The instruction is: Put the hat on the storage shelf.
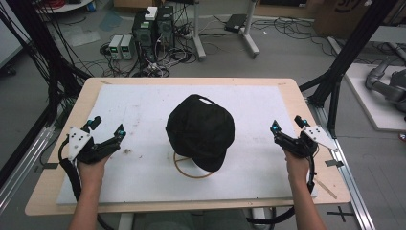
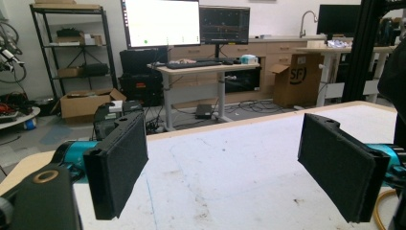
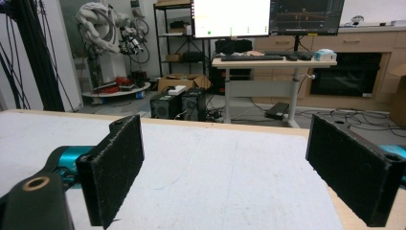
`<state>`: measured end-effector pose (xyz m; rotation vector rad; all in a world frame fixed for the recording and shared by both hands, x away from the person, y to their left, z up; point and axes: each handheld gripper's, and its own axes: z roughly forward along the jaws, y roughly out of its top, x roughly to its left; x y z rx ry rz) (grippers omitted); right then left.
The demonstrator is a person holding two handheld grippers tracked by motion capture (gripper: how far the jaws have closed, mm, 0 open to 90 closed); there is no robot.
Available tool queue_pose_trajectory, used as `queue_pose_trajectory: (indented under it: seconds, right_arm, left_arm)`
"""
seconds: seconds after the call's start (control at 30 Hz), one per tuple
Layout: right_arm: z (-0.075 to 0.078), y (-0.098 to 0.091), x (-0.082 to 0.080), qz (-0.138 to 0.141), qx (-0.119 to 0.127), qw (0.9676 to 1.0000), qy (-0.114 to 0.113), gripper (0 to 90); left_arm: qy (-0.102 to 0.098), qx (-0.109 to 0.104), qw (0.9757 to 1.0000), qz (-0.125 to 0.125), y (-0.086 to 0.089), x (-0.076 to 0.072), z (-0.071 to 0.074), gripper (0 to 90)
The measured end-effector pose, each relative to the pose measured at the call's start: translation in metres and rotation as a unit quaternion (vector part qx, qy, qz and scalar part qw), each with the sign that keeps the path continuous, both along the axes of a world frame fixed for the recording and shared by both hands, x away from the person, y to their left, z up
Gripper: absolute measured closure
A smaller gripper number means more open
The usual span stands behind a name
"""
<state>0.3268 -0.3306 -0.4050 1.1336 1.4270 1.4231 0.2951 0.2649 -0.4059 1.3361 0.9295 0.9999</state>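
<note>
A black cap (image 1: 201,130) sits on a wooden ring stand (image 1: 191,168) mid-worktop (image 1: 124,103). Left tongs (image 1: 106,127) and right tongs (image 1: 286,123) wait wide apart, empty, either side. Likely next: approach level, pinching brim and crown without tipping the stand.

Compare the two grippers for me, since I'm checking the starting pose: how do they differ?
The left gripper sits at the table's left edge, angled inward toward the black cap; the right gripper sits at the right edge, mirrored. The left's grey plate faces up more broadly than the right's. Both are open, empty, and apart from the cap.
</note>
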Motion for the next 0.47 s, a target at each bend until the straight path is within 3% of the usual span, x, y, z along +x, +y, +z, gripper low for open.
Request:
queue_pose_trajectory:
  seconds: [0.47]
  right_arm:
    - [-0.0013, 0.0014, 0.0003, 0.006, 0.000, 1.0000, 0.002, 12.5]
  left_arm:
    - [0.002, -0.001, 1.0000, 0.003, -0.0001, -0.0011, -0.0001, 17.6]
